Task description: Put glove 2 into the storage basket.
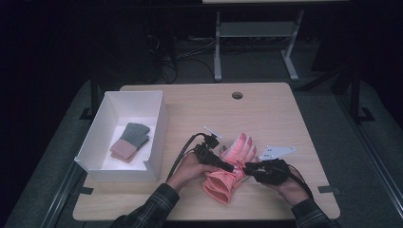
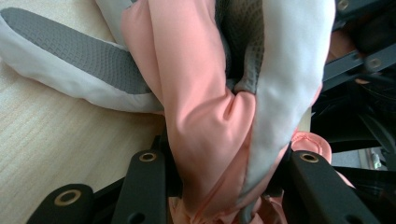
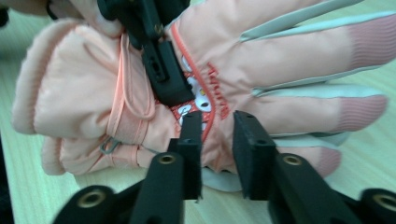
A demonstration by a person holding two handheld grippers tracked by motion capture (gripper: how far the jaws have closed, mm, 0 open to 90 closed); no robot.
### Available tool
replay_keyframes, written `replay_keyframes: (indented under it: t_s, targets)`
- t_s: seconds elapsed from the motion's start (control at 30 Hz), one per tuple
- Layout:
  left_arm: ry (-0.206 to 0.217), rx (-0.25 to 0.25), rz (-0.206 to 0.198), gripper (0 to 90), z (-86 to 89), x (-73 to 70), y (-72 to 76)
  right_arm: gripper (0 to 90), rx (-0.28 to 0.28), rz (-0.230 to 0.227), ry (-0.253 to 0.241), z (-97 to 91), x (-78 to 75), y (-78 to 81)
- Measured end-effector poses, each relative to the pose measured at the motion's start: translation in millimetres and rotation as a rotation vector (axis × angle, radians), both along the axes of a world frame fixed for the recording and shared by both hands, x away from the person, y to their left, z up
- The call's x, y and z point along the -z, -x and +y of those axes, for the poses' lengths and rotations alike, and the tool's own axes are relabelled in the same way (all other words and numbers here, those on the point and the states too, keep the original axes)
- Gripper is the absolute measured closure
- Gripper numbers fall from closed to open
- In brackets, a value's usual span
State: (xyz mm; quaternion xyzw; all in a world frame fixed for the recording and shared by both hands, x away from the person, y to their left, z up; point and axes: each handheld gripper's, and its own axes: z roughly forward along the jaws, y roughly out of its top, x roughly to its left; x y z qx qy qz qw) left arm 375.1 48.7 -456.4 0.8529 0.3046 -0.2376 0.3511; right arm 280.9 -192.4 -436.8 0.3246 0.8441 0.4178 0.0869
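A salmon-pink ski glove (image 1: 237, 152) lies on the wooden table (image 1: 266, 109), fingers pointing away from the person and cuff toward them. My left gripper (image 1: 233, 167) comes in from the left and is shut on the glove at the wrist. In the left gripper view its jaws (image 2: 224, 177) pinch bunched pink and white fabric (image 2: 205, 116). My right gripper (image 1: 247, 167) comes in from the right. Its jaws (image 3: 218, 140) stand a little apart at the glove's near edge (image 3: 219, 98), below the printed patch, and the pads do not press on it.
A white open box (image 1: 157, 123) stands at the table's left, holding a grey and pink knit glove (image 1: 130, 140). A round cable hole (image 1: 237, 95) sits near the far edge. Bare tabletop lies to the right and behind the glove.
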Motion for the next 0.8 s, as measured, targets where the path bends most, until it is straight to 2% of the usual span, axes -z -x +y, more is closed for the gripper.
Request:
replay_keyframes:
  t_s: [0.2, 0.27, 0.33, 0.47, 0.53, 0.6, 0.7, 0.8]
  targets:
    - [0.002, -0.005, 0.001, 62.5, 0.6, -4.6, 0.2, 50.4, 0.027, -0.011, -0.031, -12.3, -2.6, 0.5]
    - [0.009, -0.004, -0.004, 62.5, 1.0, -7.0, 1.3, 43.2, 0.056, -0.002, -0.048, -17.2, -4.1, 3.6]
    - [0.006, -0.003, -0.015, 62.5, 1.9, -9.6, 2.0, 37.3, 0.056, 0.012, -0.053, -22.0, -5.6, 6.4]
    - [0.011, -0.008, -0.039, 62.4, 6.7, -16.8, 2.4, 26.4, 0.091, 0.023, -0.047, -28.7, -3.4, 11.0]
    - [0.018, -0.019, -0.038, 62.3, 8.4, -19.9, 3.1, 20.1, 0.111, 0.022, -0.032, -30.9, -2.6, 12.8]
    - [0.011, -0.018, -0.058, 62.3, 10.4, -22.3, 2.6, 17.3, 0.129, 0.019, -0.017, -31.6, -1.3, 14.7]
    - [0.018, -0.031, -0.060, 62.2, 12.7, -27.6, 2.2, 15.1, 0.137, 0.022, -0.009, -33.2, 1.1, 16.8]
    - [0.016, -0.046, -0.091, 62.0, 15.2, -34.8, 3.4, 14.2, 0.151, 0.026, 0.005, -34.5, 4.0, 17.2]
